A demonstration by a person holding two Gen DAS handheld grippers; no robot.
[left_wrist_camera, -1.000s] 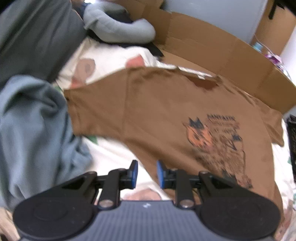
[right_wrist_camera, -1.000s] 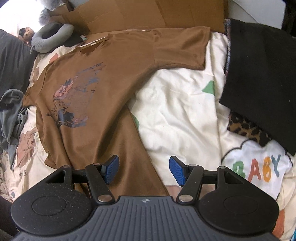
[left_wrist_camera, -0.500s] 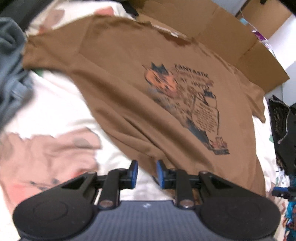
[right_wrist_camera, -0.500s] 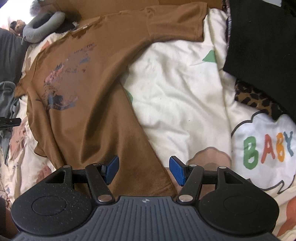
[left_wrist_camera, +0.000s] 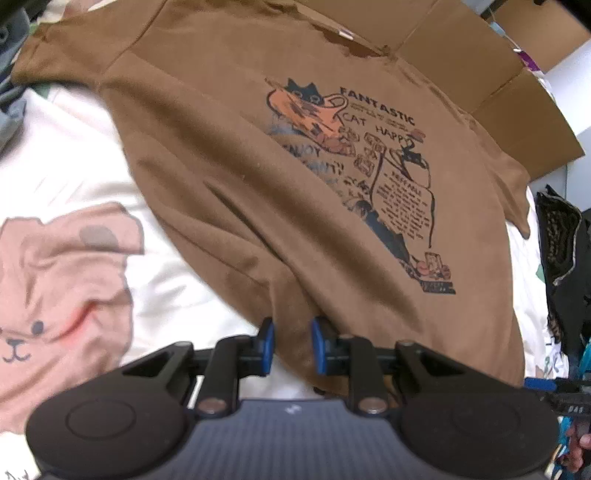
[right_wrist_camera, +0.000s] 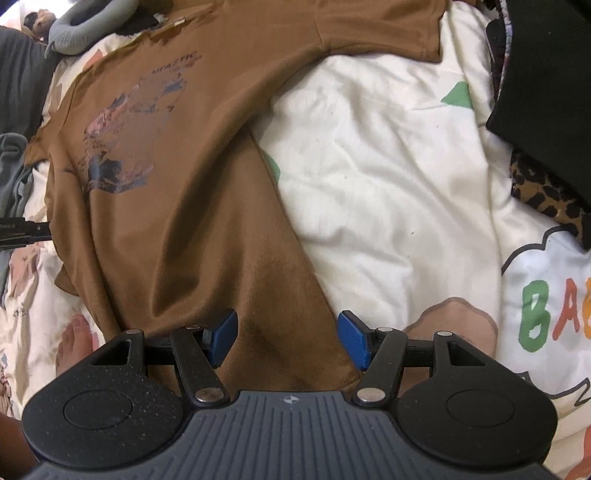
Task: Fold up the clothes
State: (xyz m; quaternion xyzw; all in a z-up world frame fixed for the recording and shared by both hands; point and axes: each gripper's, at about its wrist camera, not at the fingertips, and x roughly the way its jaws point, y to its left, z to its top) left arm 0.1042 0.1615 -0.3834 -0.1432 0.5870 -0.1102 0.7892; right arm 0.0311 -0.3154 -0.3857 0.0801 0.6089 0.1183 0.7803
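Note:
A brown T-shirt (left_wrist_camera: 240, 192) with a cat print lies face up and spread out on the bed, sleeves out to the sides. My left gripper (left_wrist_camera: 291, 334) hovers low over the shirt's lower left hem edge. Its blue pads stand a narrow gap apart, with brown cloth showing below the gap and nothing pinched. In the right wrist view the same T-shirt (right_wrist_camera: 177, 206) runs up and to the left. My right gripper (right_wrist_camera: 288, 328) is wide open just above the lower right hem corner, its pads straddling the cloth without touching it.
The white cartoon-print bedsheet (right_wrist_camera: 388, 166) lies under everything. Flattened cardboard (left_wrist_camera: 461, 55) lines the far side behind the collar. A black garment (right_wrist_camera: 546, 74) over leopard-print cloth (right_wrist_camera: 543, 195) sits at the right, grey clothing (right_wrist_camera: 14, 173) and a grey neck pillow (right_wrist_camera: 85, 29) at the left. A bare foot (right_wrist_camera: 74, 343) rests on the sheet.
Both grippers have come down toward the shirt's bottom hem. The left one swept from beside the left sleeve to the lower hem edge. Neither jaw gap has changed.

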